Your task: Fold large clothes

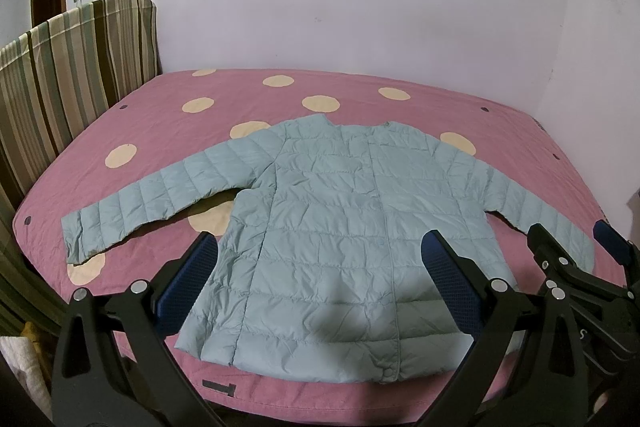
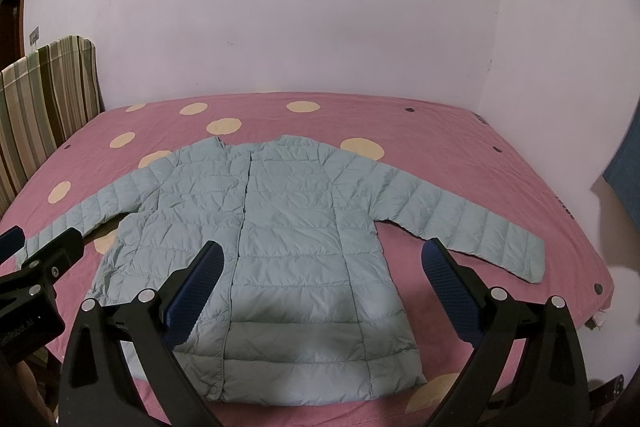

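A pale blue quilted jacket lies flat and front-up on a pink bed, both sleeves spread out to the sides, hem toward me. My left gripper hovers open above the jacket's lower half, nothing between its blue-padded fingers. My right gripper is also open and empty, above the jacket's lower right part. In the left wrist view the right gripper shows at the right edge over the sleeve cuff. In the right wrist view the left gripper shows at the left edge.
The pink bedcover has cream dots and fills the bed. A striped headboard stands at the left. Pale walls close the back and right. A blue object sits at the right edge.
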